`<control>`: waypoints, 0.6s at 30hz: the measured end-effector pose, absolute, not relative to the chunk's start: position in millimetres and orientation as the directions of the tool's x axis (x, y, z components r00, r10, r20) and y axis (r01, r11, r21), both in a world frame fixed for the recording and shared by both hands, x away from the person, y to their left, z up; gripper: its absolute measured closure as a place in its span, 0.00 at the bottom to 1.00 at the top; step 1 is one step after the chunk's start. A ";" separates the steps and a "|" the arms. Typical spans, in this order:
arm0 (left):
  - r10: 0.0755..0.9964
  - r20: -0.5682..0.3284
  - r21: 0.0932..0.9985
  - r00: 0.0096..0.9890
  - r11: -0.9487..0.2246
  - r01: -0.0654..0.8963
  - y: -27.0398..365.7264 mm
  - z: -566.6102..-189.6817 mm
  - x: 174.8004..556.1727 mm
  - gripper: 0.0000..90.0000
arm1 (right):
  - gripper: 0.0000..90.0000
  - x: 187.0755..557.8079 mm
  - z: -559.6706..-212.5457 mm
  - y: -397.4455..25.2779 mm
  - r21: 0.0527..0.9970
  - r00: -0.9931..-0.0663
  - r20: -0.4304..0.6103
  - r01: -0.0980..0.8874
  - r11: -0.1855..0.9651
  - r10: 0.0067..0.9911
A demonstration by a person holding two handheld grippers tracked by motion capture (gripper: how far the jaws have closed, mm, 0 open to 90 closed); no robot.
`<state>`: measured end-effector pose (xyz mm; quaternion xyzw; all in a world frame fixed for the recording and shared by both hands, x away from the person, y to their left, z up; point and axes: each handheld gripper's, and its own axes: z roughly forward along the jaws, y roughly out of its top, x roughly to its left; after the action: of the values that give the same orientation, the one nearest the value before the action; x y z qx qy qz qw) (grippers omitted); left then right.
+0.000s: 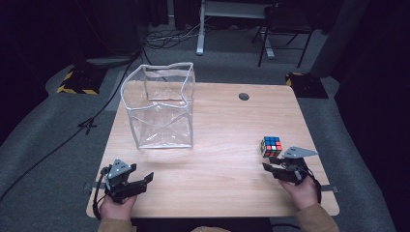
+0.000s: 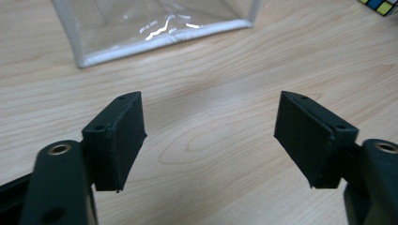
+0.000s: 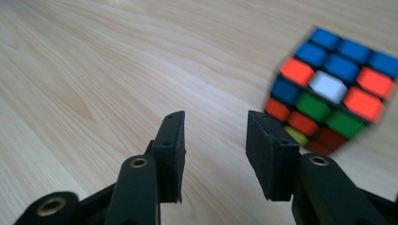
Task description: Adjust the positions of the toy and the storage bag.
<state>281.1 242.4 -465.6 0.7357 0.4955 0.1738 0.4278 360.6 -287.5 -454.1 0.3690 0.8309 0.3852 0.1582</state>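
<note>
From the high view, the Rubik's cube (image 1: 271, 146) sits on the wooden desk (image 1: 222, 140) near its right edge, just beyond the right gripper (image 1: 273, 167); the left gripper (image 1: 145, 179) rests near the front left corner, with a clear plastic box (image 1: 159, 107) beyond it. The left gripper view shows its jaws spread wide over bare wood, grasping nothing. In the right gripper view, the jaws stand partly parted and hold nothing, the cube just beside the right-hand one.

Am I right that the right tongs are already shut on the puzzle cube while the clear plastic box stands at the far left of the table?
Not quite: the right tongs hold nothing. In the right gripper view their jaws stand apart, with the puzzle cube just beyond and to one side. The clear plastic box does stand far left.
</note>
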 end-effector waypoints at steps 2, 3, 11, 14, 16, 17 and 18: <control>0.889 -0.138 0.817 0.437 -0.147 0.558 245.4 -461.4 273.0 0.33 | 0.66 369.3 -446.6 -263.3 0.761 -0.723 0.024 0.461 0.456 0.691; 0.894 -0.123 0.823 0.430 -0.151 0.548 247.1 -460.2 269.7 0.33 | 0.66 369.3 -446.6 -263.3 0.761 -0.723 0.024 0.461 0.456 0.691; 0.912 -0.117 0.835 0.392 -0.124 0.536 259.4 -458.9 248.0 0.36 | 0.72 396.2 -440.5 -200.4 0.755 -0.811 0.057 0.416 0.506 0.582; 0.921 -0.106 0.828 0.376 -0.128 0.545 264.1 -461.0 243.6 0.34 | 0.72 408.7 -440.7 -181.4 0.757 -0.828 0.078 0.411 0.508 0.555; 0.926 -0.107 0.826 0.362 -0.120 0.551 266.7 -462.0 242.2 0.34 | 0.72 411.8 -440.7 -176.2 0.752 -0.832 0.079 0.412 0.515 0.550; 0.928 -0.109 0.826 0.355 -0.115 0.553 267.9 -462.2 242.2 0.33 | 0.72 414.2 -440.1 -170.9 0.748 -0.834 0.074 0.409 0.523 0.547; 0.927 -0.112 0.827 0.357 -0.112 0.551 268.6 -462.4 242.5 0.33 | 0.72 416.7 -438.8 -164.4 0.749 -0.841 0.064 0.396 0.531 0.538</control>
<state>242.5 268.6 -462.4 0.7107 0.5202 0.2257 0.4165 416.7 -164.4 -438.8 0.2682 0.8706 0.4031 0.0875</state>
